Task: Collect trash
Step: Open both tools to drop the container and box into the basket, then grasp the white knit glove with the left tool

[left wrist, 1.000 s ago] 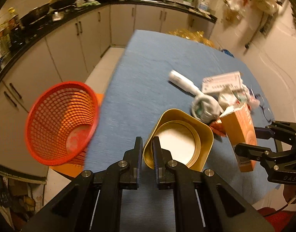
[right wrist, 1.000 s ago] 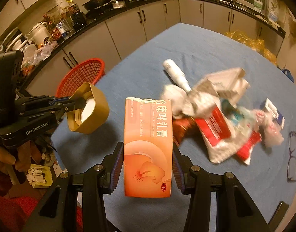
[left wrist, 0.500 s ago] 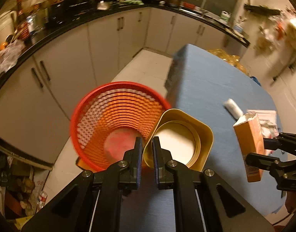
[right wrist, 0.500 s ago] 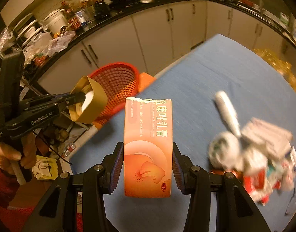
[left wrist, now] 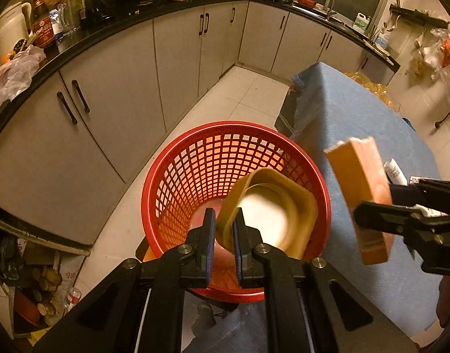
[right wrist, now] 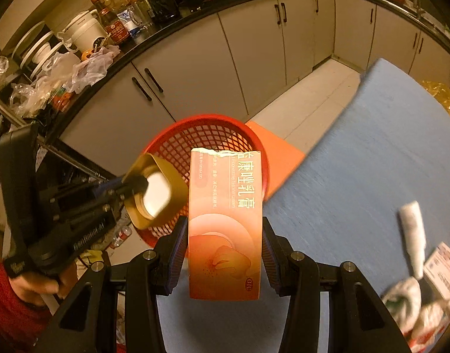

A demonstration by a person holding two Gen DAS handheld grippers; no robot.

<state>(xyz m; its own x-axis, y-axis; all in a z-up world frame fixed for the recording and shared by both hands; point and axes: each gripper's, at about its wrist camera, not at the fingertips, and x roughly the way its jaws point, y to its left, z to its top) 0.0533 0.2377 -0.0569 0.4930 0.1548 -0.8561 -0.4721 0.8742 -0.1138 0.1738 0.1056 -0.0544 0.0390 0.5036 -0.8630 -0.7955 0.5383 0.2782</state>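
Note:
A red mesh trash basket [left wrist: 195, 173] stands on the floor by the table's left edge; it also shows in the right wrist view [right wrist: 201, 135]. My left gripper [left wrist: 224, 223] is over its mouth with the jaws slightly parted around the rim of a gold square container [left wrist: 272, 214], which tilts as if slipping loose; it also shows in the right wrist view [right wrist: 157, 191]. My right gripper [right wrist: 223, 244] is shut on an orange medicine box [right wrist: 225, 220], held beside the basket; the box also shows in the left wrist view [left wrist: 363, 194].
The blue-covered table [left wrist: 357, 123] runs to the right. A white tube [right wrist: 413, 235], crumpled paper and wrappers [right wrist: 416, 297] lie on it. Kitchen cabinets [left wrist: 113, 103] and a cluttered counter [right wrist: 86, 47] lie beyond the basket. An orange mat [right wrist: 280, 156] lies under the basket.
Both grippers swung left from the table to the basket. The left jaws have parted a little and the gold container has tilted over the basket. The orange box has come next to the basket.

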